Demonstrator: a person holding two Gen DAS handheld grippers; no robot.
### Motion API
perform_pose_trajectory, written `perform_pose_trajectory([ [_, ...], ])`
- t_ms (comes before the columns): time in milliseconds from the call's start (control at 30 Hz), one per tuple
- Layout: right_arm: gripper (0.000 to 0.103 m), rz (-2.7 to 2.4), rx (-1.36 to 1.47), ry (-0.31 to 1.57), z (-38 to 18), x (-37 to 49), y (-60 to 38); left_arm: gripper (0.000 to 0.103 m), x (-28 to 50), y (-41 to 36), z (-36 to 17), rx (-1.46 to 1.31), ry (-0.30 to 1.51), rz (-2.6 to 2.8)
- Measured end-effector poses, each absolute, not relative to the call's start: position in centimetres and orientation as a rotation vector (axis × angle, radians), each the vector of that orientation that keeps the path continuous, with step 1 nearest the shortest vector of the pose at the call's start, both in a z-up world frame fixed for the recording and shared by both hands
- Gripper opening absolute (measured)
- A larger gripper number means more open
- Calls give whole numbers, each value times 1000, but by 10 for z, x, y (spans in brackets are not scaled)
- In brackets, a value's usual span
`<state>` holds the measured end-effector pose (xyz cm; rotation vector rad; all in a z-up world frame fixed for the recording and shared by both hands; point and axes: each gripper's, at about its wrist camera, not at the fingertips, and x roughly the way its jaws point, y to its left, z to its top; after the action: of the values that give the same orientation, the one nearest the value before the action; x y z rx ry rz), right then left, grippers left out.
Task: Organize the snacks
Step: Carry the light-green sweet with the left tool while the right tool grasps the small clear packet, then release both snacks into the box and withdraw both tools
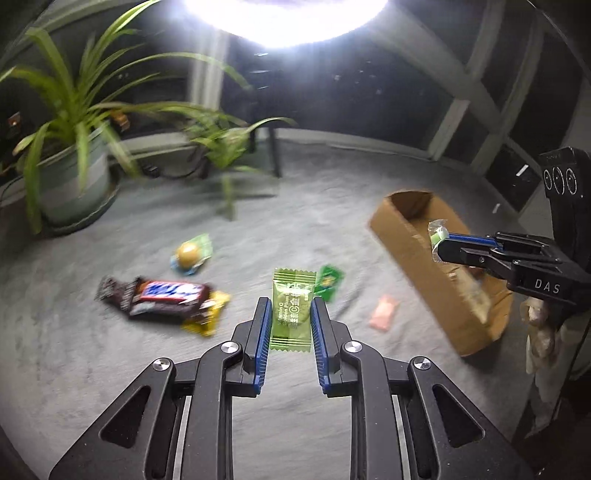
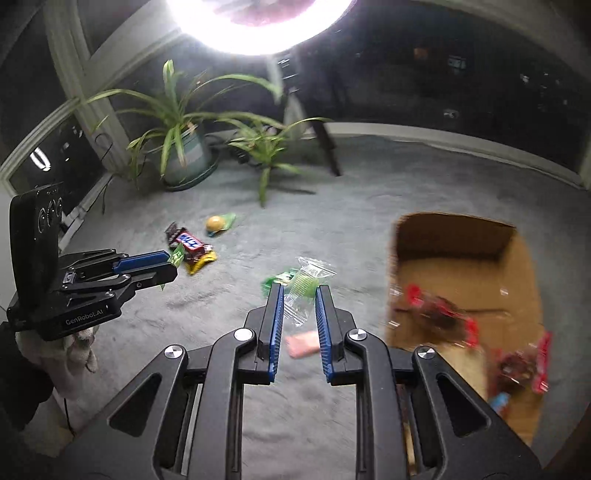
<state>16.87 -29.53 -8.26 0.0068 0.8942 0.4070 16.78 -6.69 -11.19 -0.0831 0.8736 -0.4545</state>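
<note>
- Left tongs of ours grip a light green plum-candy sachet between their blue-padded fingers, part closed on its long sides; the sachet hangs above the grey carpet floor.
- Right tongs of ours pinch a clear crinkled wrapper with a green sweet inside, closed only as far as the packet allows; in the left wrist view the same tongs hold it over the open brown cardboard box.
- We see that box lying on the carpet at the right, with red-wrapped snacks already inside, blurred.
- We count loose snacks on the carpet: a brown chocolate bar with a blue and red label lying across a yellow wrapper, a round yellow sweet on a green and blue wrapper, a dark green small packet just beside the held sachet, and a pale pink packet near the box.
- We note a potted green plant in a pale round pot at the far left, well apart from the snacks, and a bright round lamp overhead.
</note>
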Motion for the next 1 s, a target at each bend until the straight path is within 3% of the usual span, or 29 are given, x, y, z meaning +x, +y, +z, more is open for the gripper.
perform_pose_trajectory([
  [500, 18, 217, 66, 896, -81, 133, -417, 20, 174, -189, -94, -69, 829, -628],
  [1000, 18, 176, 96, 934, -99, 123, -459, 20, 186, -279, -104, -26, 874, -698],
])
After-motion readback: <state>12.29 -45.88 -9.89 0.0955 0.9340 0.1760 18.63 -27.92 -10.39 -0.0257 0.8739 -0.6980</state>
